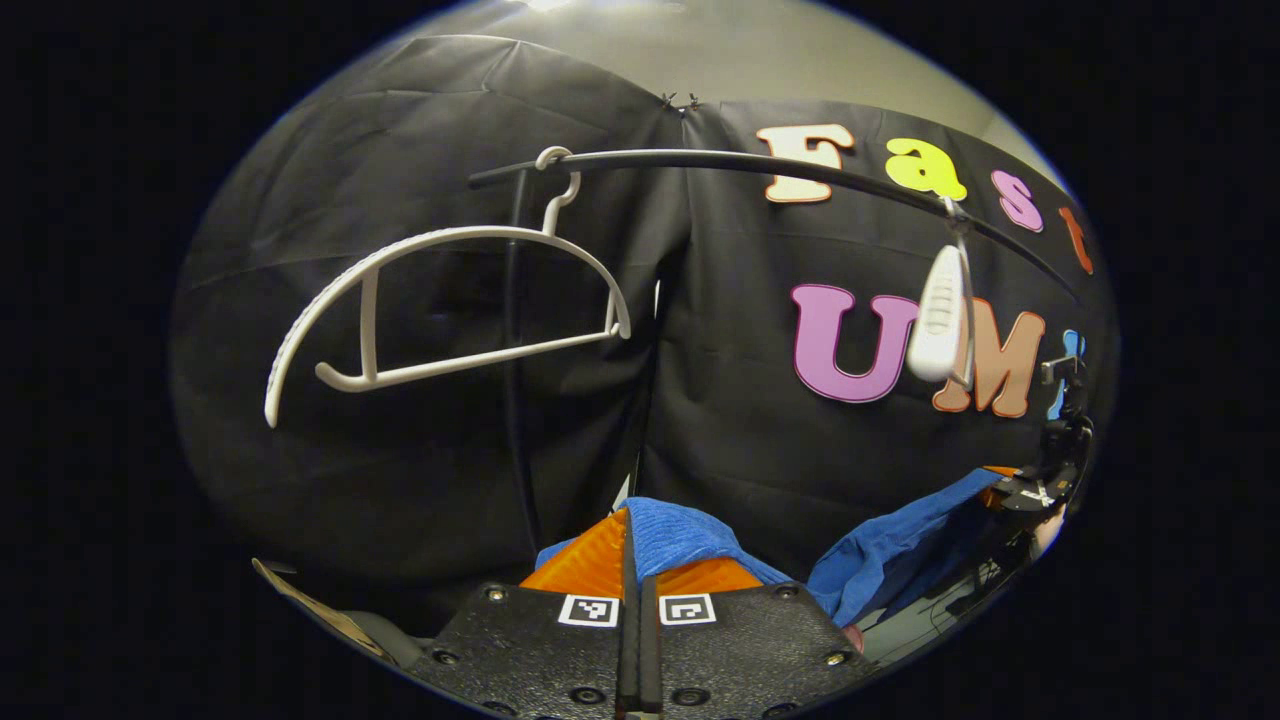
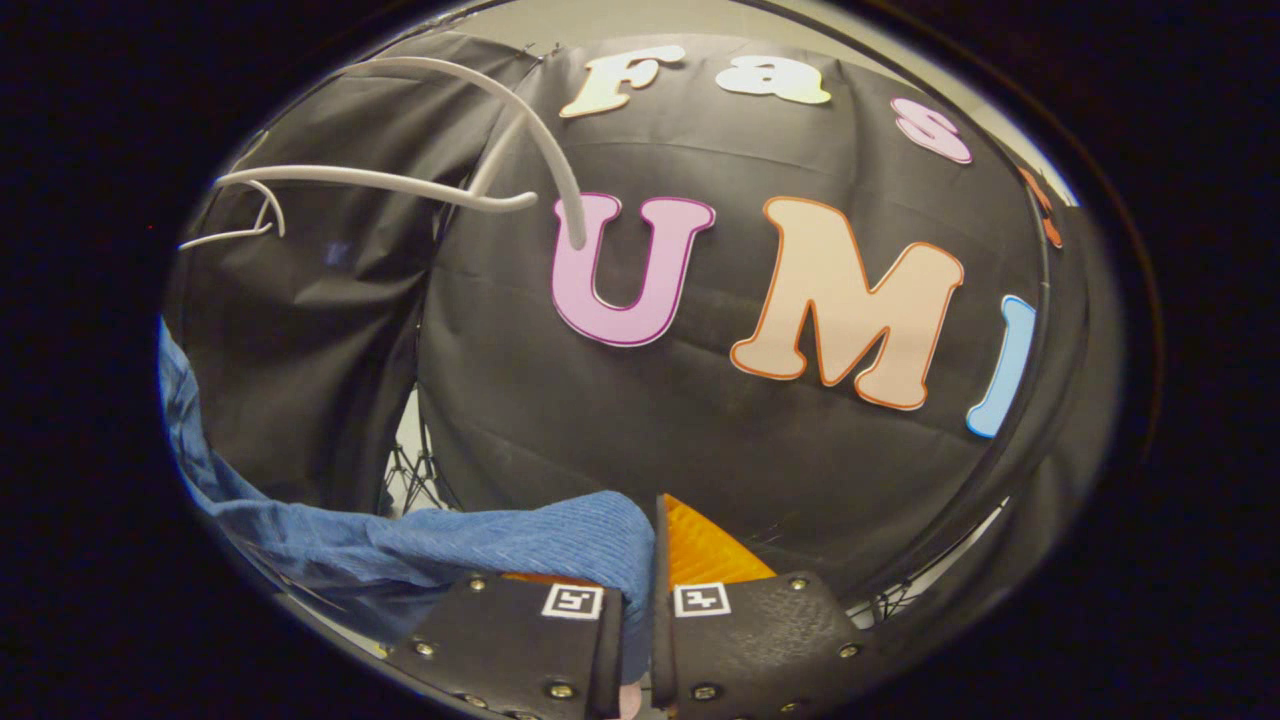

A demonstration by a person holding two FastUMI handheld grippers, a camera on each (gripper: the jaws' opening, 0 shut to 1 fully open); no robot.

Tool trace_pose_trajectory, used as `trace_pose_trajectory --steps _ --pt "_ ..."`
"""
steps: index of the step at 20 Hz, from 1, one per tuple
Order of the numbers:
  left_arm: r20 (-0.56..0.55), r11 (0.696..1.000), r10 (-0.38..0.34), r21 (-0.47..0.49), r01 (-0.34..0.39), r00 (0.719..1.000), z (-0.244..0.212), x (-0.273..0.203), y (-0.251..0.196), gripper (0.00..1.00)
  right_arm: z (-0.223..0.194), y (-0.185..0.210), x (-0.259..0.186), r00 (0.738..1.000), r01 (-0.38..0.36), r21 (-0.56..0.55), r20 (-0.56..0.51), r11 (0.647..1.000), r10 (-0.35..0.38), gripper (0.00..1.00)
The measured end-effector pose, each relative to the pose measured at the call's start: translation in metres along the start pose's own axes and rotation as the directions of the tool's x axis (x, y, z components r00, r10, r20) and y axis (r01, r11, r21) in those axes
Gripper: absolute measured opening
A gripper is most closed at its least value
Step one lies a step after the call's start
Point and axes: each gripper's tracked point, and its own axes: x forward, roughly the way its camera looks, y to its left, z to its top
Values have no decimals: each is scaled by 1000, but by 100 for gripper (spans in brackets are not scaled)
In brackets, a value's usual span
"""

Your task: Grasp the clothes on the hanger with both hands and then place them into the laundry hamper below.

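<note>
Two white hangers hang bare on the dark rail (image 1: 760,162): the left hanger (image 1: 440,300) is seen broadside at the far left, the right hanger (image 1: 940,315) is seen edge-on farther right. In the right gripper view one hanger (image 2: 480,140) curves overhead at the upper left. Nothing stands between the grippers and the cloth wall. The left gripper (image 1: 637,560) has its jaws drawn narrow, pinching one end of the blue garment (image 1: 680,535), which drapes to the right toward the other gripper (image 1: 1040,490), held far right. The right gripper (image 2: 640,560) is likewise closed on the one blue garment (image 2: 420,545), whose cloth trails off left. The hamper cannot be made out.
</note>
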Motion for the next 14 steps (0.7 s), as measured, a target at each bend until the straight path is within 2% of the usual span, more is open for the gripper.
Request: trace_pose_trajectory --steps 2,7,10,14 --pt "-7 1000 -25 14 25 1000 -6 -7 -9 1 1 4 -14 1000 -19 -3 5 1000 19 10" --pt "-19 993 -116 29 117 993 -19 -18 -49 1 13 6 -49 998 -50 5 38 999 50 12" --pt "-27 982 -182 48 183 983 -23 -18 -77 1 24 1 -69 997 -55 23 62 998 53 10" --pt "-32 959 -276 53 277 961 -27 -18 -120 1 35 -7 -84 995 -62 61 83 996 57 14"
